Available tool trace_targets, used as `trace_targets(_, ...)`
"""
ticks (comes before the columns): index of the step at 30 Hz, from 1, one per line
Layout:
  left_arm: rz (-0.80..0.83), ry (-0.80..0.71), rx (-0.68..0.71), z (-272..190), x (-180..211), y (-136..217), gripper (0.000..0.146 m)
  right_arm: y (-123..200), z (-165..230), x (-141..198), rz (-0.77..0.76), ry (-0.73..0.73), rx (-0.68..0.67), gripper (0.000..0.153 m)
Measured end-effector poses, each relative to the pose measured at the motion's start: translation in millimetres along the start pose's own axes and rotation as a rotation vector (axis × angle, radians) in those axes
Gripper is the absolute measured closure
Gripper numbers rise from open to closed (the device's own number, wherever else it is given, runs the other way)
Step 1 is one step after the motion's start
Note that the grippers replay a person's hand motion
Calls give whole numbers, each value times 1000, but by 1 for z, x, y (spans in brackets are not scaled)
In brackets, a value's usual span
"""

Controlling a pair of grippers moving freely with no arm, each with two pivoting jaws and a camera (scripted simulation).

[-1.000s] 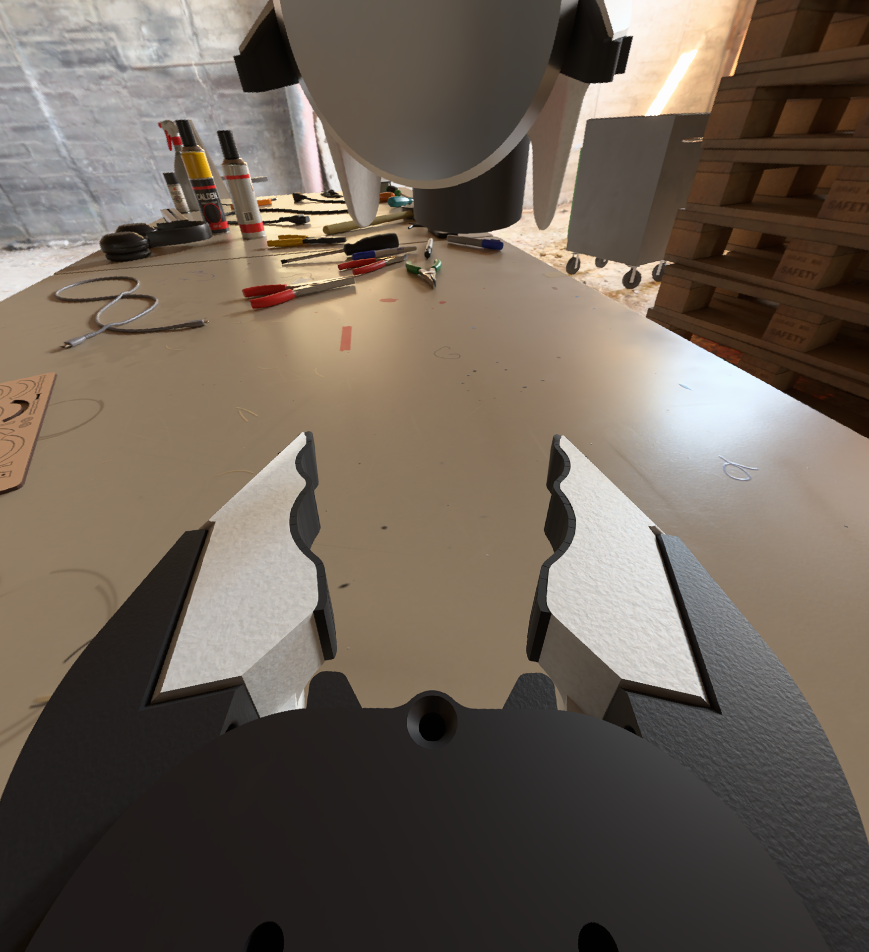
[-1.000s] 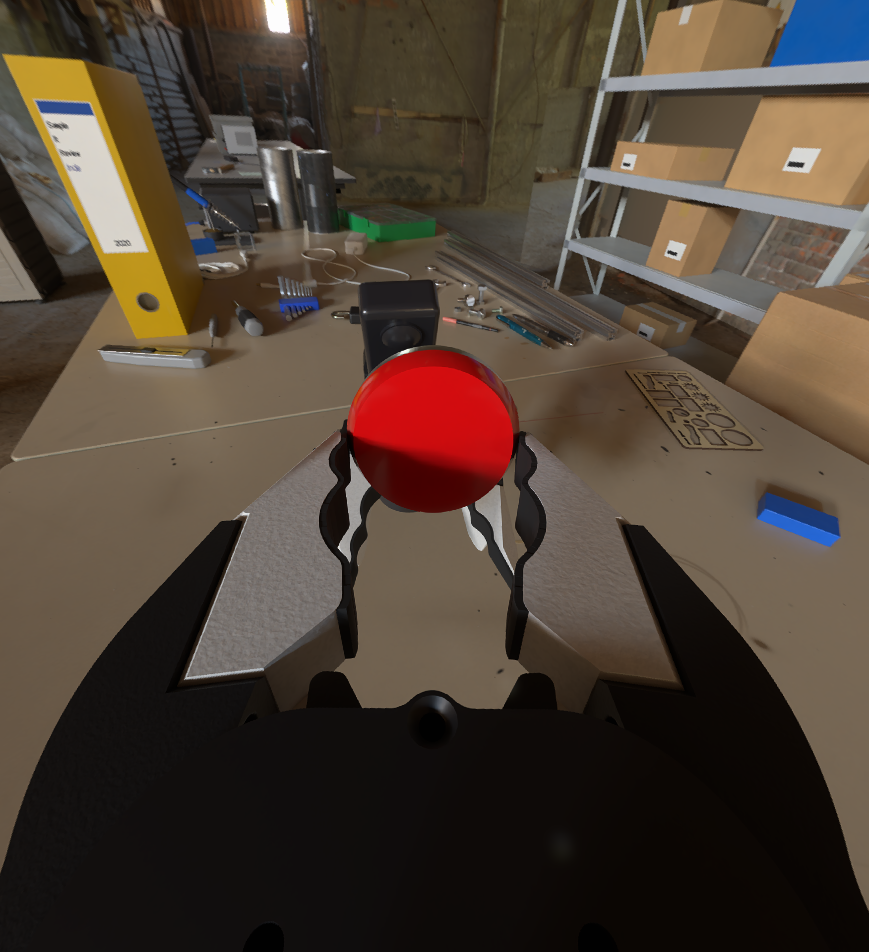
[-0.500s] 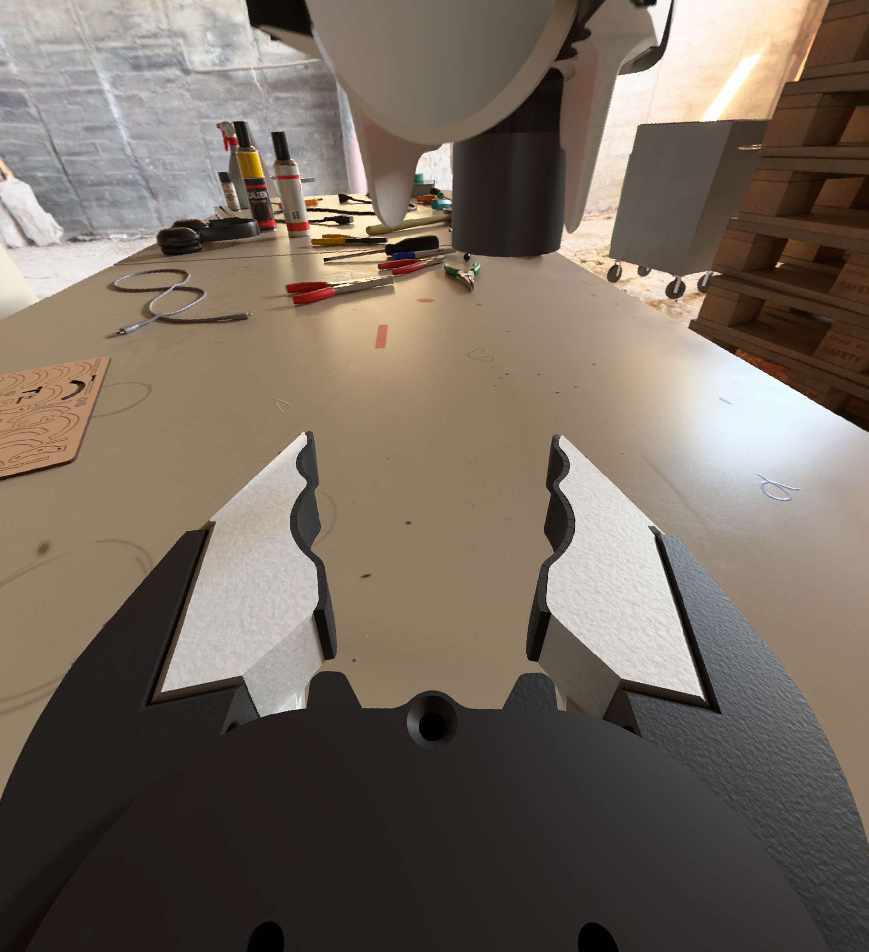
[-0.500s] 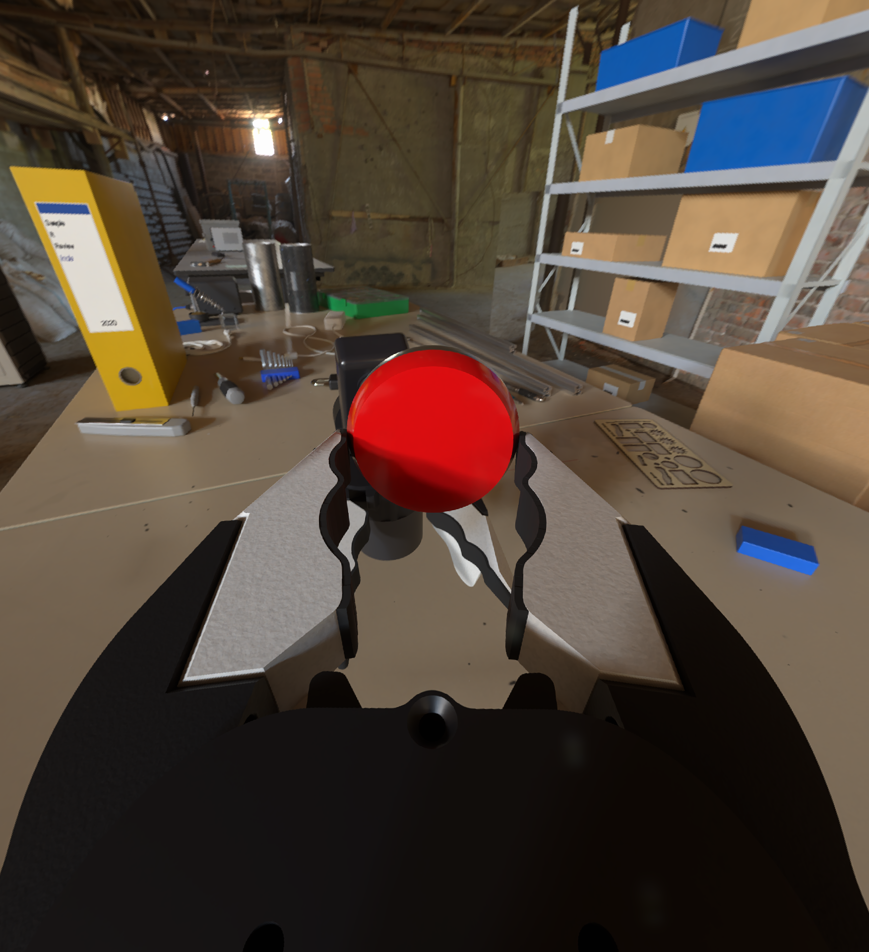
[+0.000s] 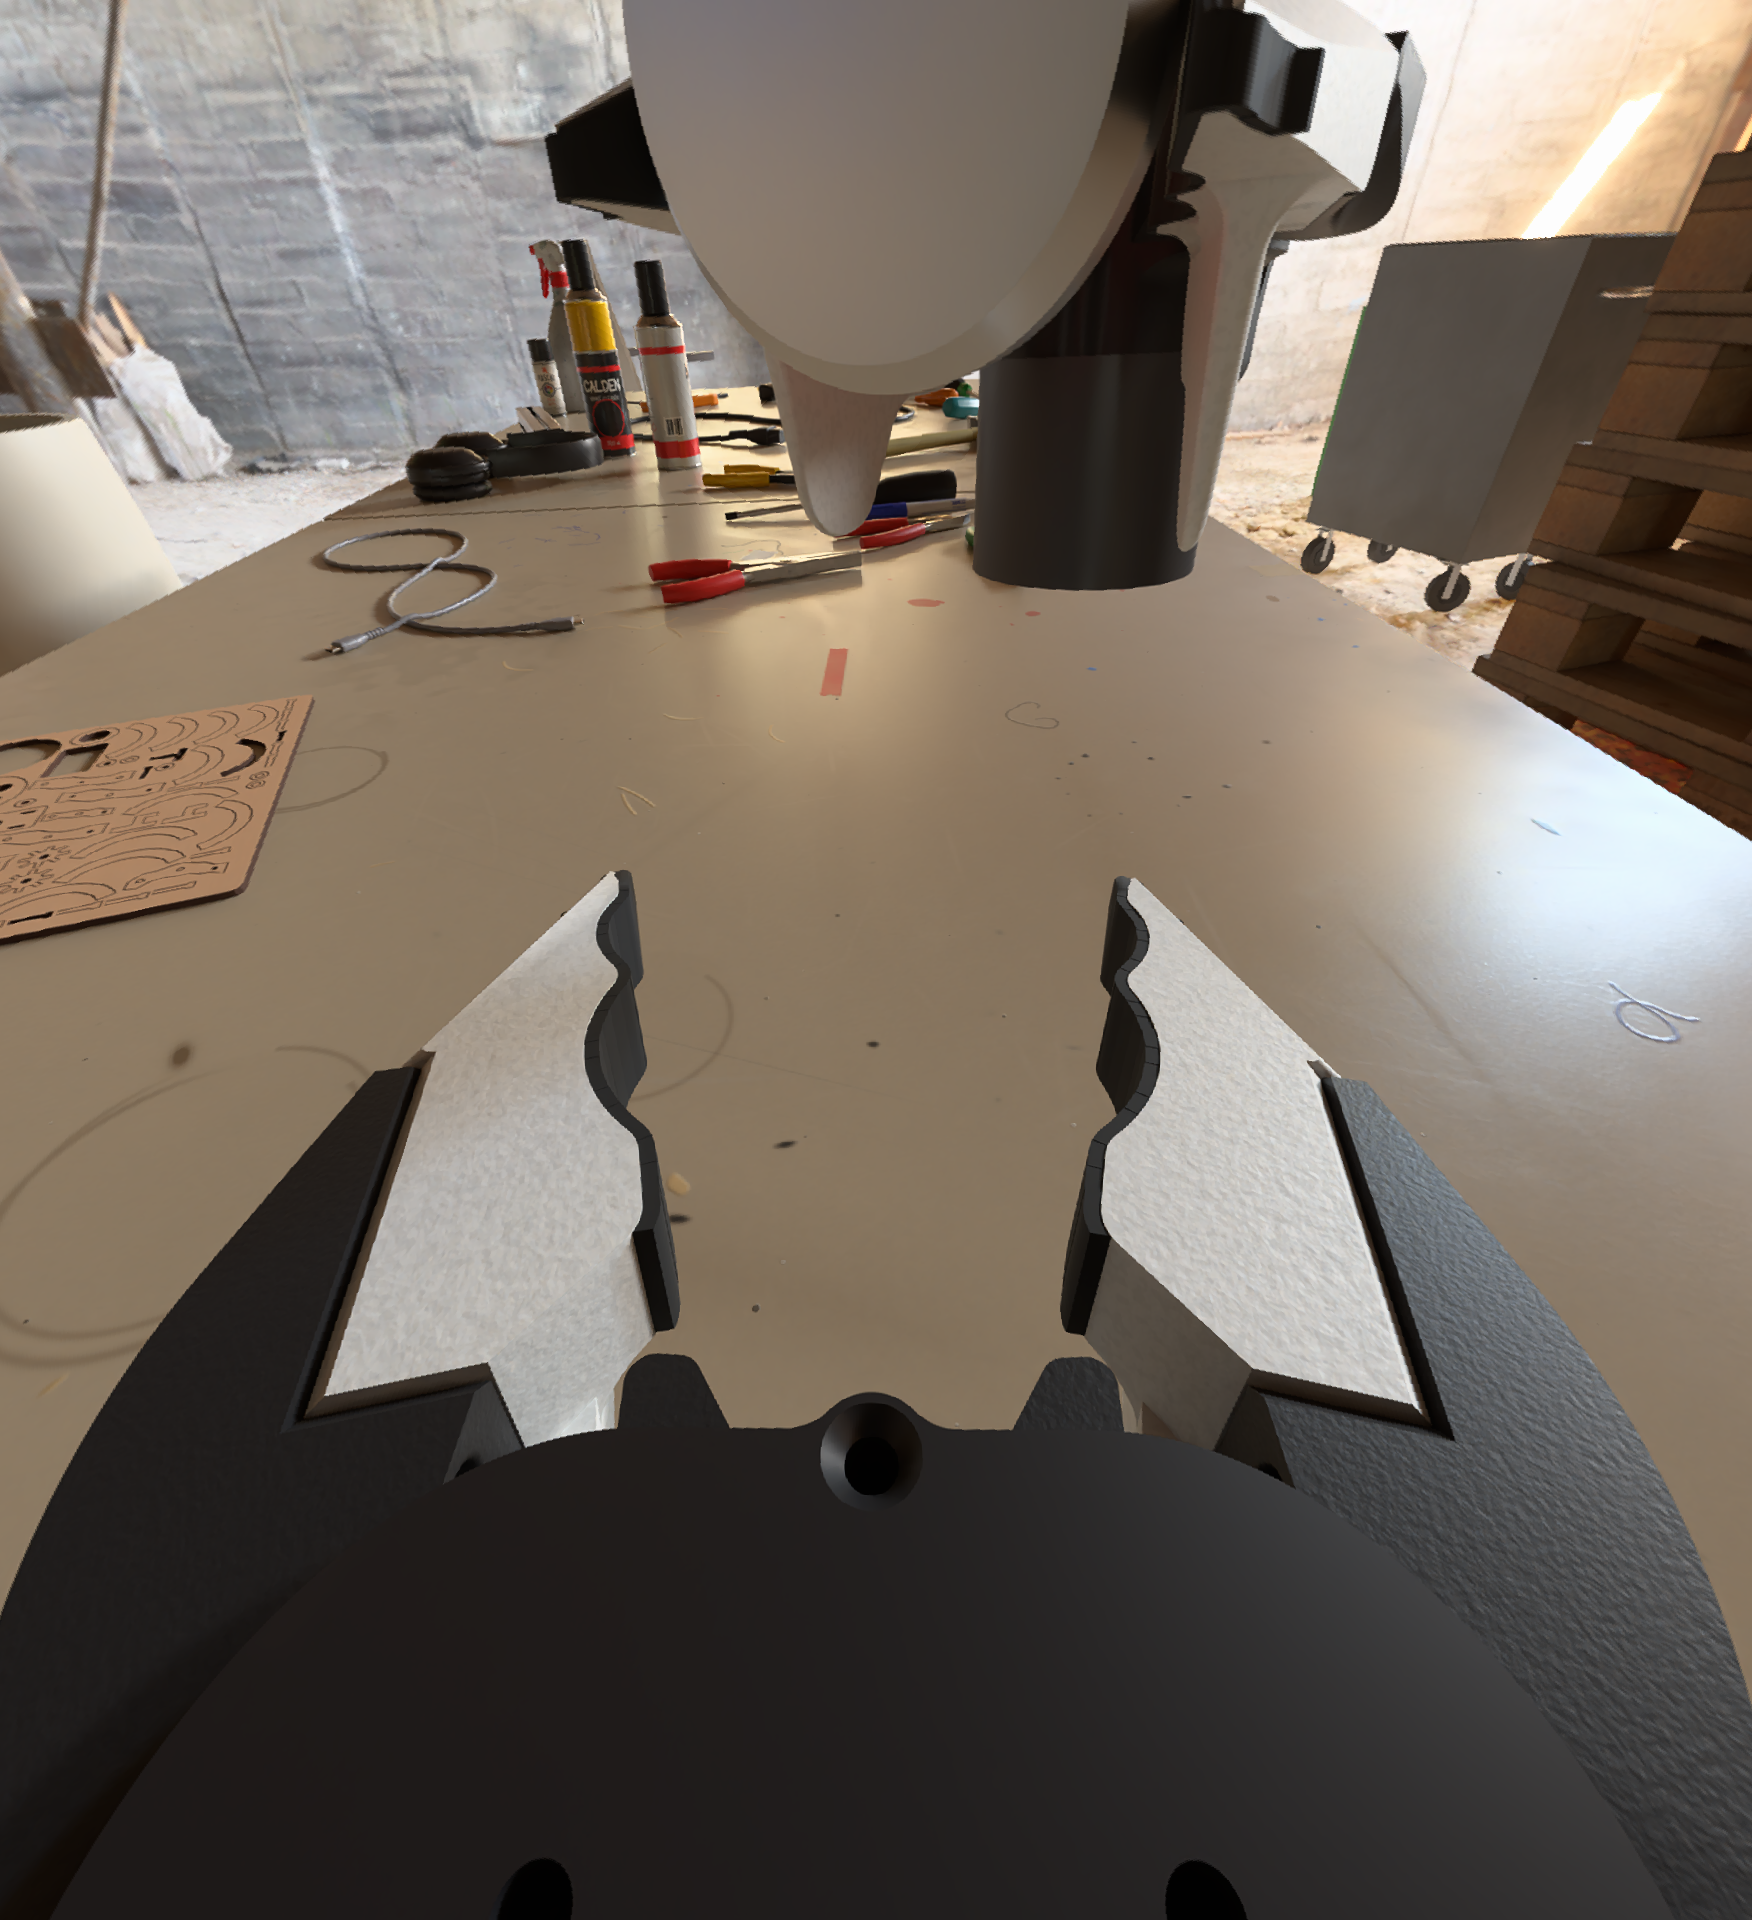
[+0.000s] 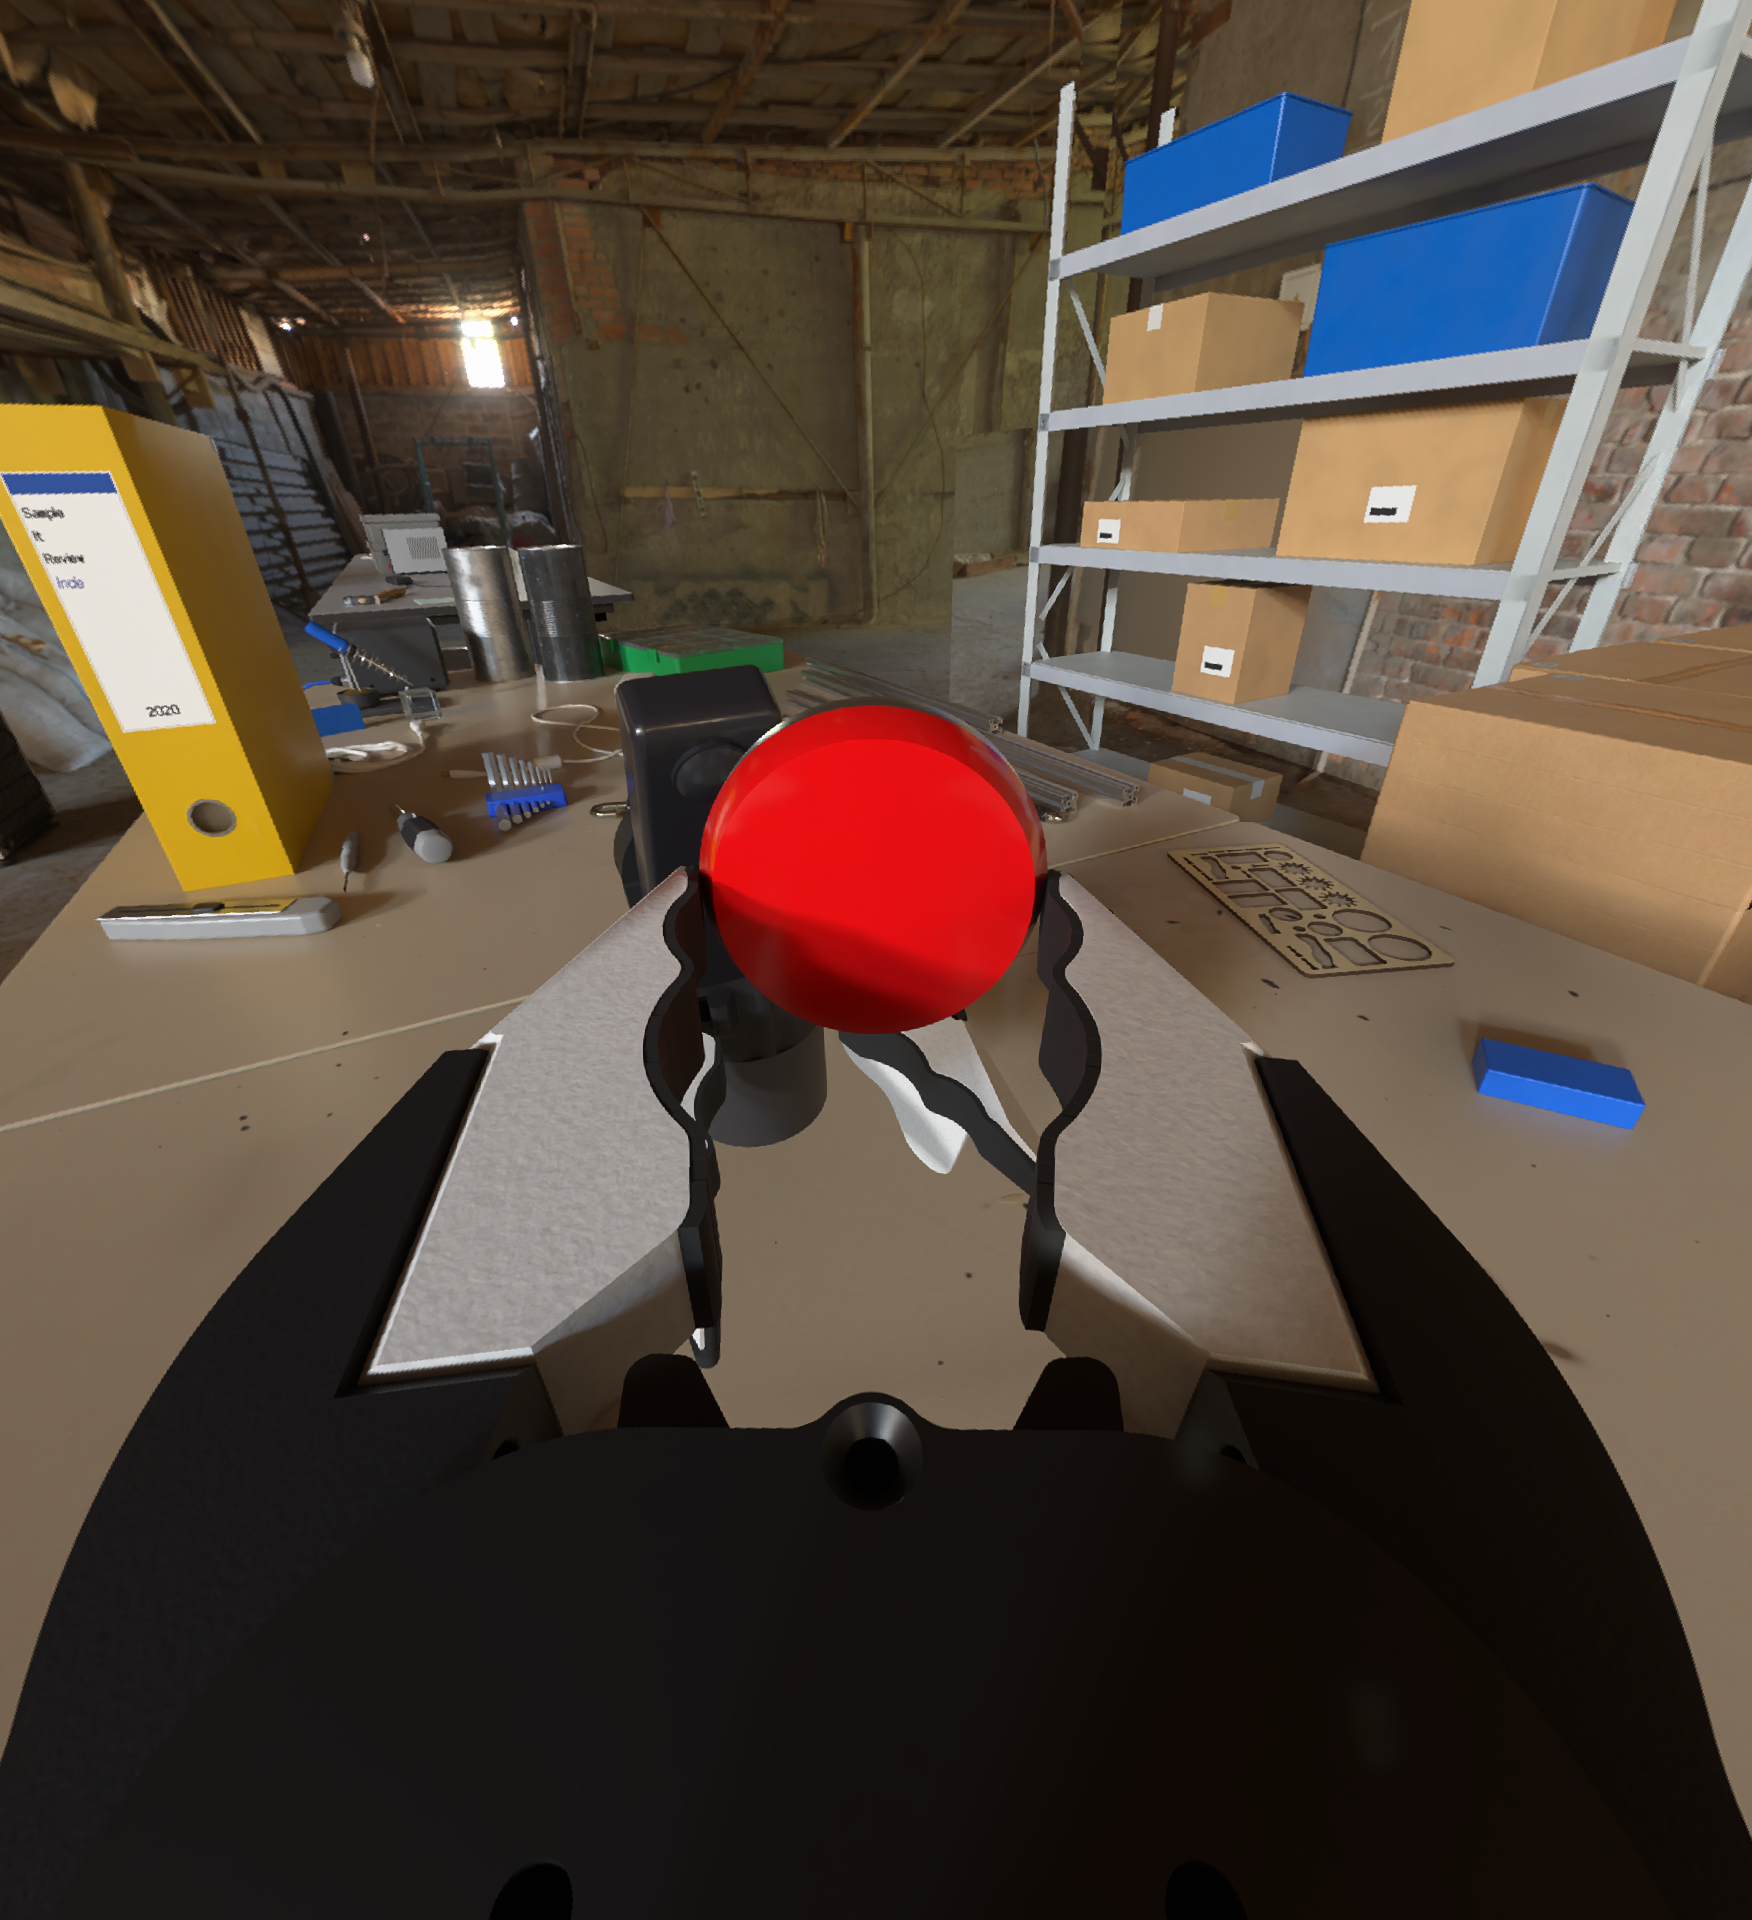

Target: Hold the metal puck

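Observation:
The puck (image 6: 872,873) is a round disc, red on the face toward my right wrist camera, with a thin metal rim. My right gripper (image 6: 872,894) is shut on its edges and holds it above the table (image 6: 228,1195). In the left wrist view the puck's plain grey face (image 5: 893,156) fills the top centre, with the right gripper's fingers (image 5: 836,468) on both sides of it. My left gripper (image 5: 872,894) is open and empty, low over the table (image 5: 955,831), facing the puck. One of its fingers (image 6: 919,1117) shows below the puck.
On the left gripper's side there are a cardboard stencil (image 5: 93,821), a cable (image 5: 425,592), red pliers (image 5: 747,571), spray cans (image 5: 597,353) and pallets (image 5: 1703,468). On the right gripper's side there are a yellow binder (image 6: 155,644), a blue block (image 6: 1558,1081), a cardboard box (image 6: 1620,810) and shelves (image 6: 1371,561).
The right gripper has risen with the puck still in its fingers. The two grippers have drawn closer, and the puck looks larger in the left wrist view. The left gripper stays open.

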State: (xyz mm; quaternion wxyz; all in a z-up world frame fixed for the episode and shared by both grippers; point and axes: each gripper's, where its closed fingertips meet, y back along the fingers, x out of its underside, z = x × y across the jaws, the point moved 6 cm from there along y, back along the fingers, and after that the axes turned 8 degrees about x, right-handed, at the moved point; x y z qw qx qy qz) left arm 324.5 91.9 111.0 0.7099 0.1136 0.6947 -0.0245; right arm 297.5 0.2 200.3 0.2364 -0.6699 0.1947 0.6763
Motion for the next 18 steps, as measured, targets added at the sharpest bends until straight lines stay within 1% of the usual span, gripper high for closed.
trace_targets(8,13,-6,-21,1,0,0,56,0,0,1,18,6,4,88)
trace_targets(12,31,-4,-56,1,-1,0,56,-1,1,-1,60,23,39,88)
trace_targets(16,42,-6,-119,1,-1,0,56,-2,1,-1,50,22,48,88)
trace_targets(18,36,-19,-120,0,-1,0,56,-2,1,-1,49,18,45,88)
